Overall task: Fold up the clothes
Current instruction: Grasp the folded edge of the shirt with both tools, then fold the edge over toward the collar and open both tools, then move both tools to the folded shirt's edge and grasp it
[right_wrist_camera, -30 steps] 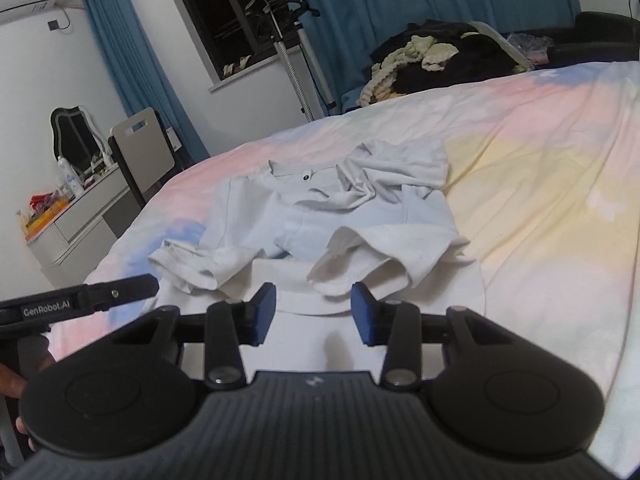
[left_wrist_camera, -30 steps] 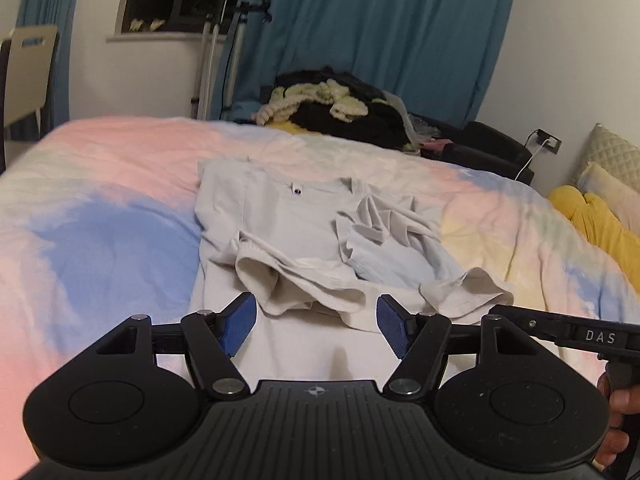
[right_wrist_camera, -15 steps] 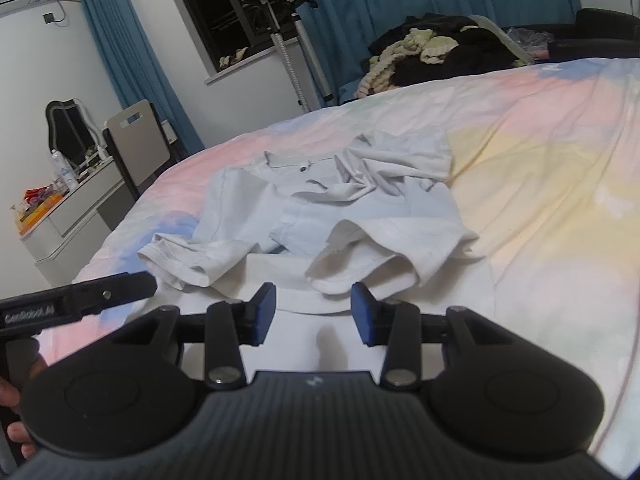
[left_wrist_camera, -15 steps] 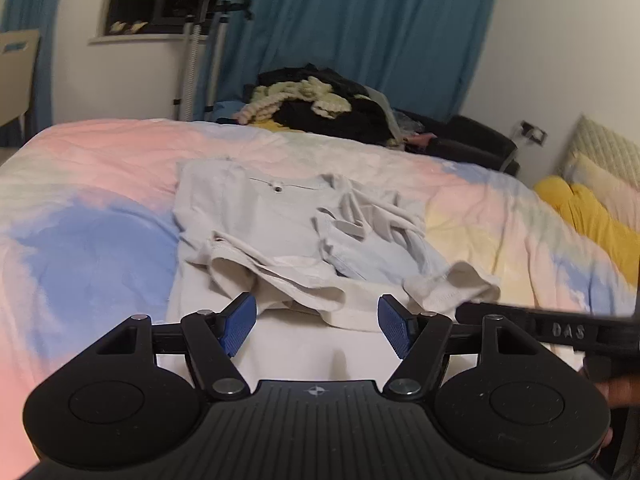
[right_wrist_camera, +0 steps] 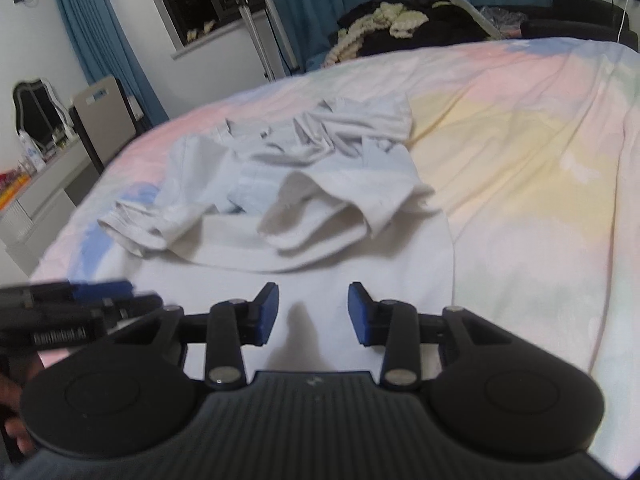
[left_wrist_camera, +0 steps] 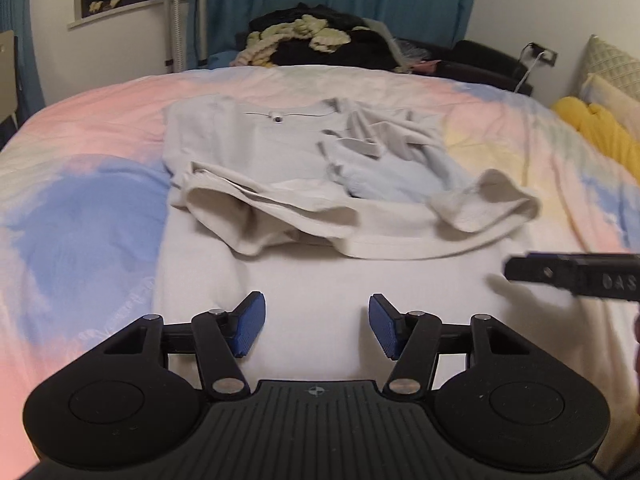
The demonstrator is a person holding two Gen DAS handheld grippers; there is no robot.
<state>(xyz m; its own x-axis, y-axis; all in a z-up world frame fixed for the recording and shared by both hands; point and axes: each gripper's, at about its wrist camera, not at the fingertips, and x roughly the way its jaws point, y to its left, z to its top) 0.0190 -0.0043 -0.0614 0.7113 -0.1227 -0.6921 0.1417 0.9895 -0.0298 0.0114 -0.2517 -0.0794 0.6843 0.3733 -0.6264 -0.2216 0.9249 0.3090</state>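
Observation:
A pale grey-white T-shirt (left_wrist_camera: 280, 148) lies rumpled on the bed, collar at the far side, both sleeves bunched over its lower part; it also shows in the right wrist view (right_wrist_camera: 320, 184). My left gripper (left_wrist_camera: 316, 330) is open and empty, low over the shirt's near white hem area (left_wrist_camera: 320, 280). My right gripper (right_wrist_camera: 313, 316) is open and empty, also over the near part of the shirt. The right gripper's body shows at the right edge of the left wrist view (left_wrist_camera: 576, 276); the left gripper shows at the left of the right wrist view (right_wrist_camera: 72, 312).
The bed has a pastel pink, blue and yellow cover (left_wrist_camera: 80, 208). A pile of dark and cream clothes (left_wrist_camera: 320, 40) lies beyond the far edge. Yellow and pale pillows (left_wrist_camera: 600, 128) are at the right. A chair (right_wrist_camera: 104, 116) and dresser (right_wrist_camera: 36, 184) stand left of the bed.
Both grippers have moved forward and lower toward the shirt's near hem, which now looks larger. Both stay open and empty.

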